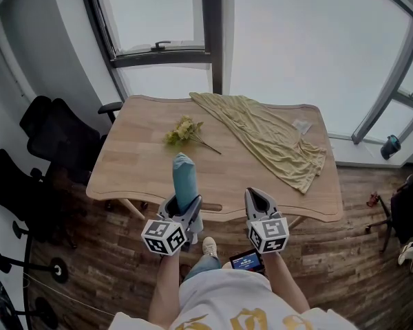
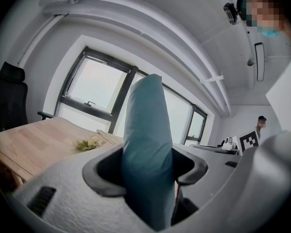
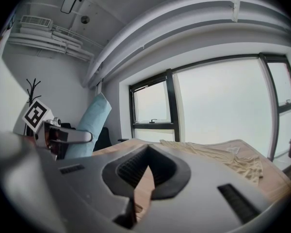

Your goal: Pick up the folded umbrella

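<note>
Chairs: black office chairs point(image 1: 55, 139) stand on the wooden floor left of the desk point(image 1: 138, 163).
Left hand-held gripper point(image 1: 184, 206): held level just off the desk's near edge, its jaws standing wide and pressed on either side of the folded umbrella point(image 1: 185, 181).
Folded umbrella: teal, in its sleeve, gripped near its lower end. It juts up out of the jaws, and its rounded top reaches over the near part of the desk, clear of the wood.
Flowers: a small pale yellow bunch point(image 1: 184, 130) lies on the desk beyond the umbrella, well apart from it.
Right hand-held gripper point(image 1: 260, 199): just beside the left one, at the same near edge. Its jaws are drawn together at the tips with nothing between them, and only a sliver of desk shows through.
Cloth: an olive-yellow cloth point(image 1: 268, 133) lies crumpled slantwise across the right half of the desk, from the far edge toward the near right corner.
Window: big dark-framed panes point(image 1: 303, 40) stand behind the desk.
</note>
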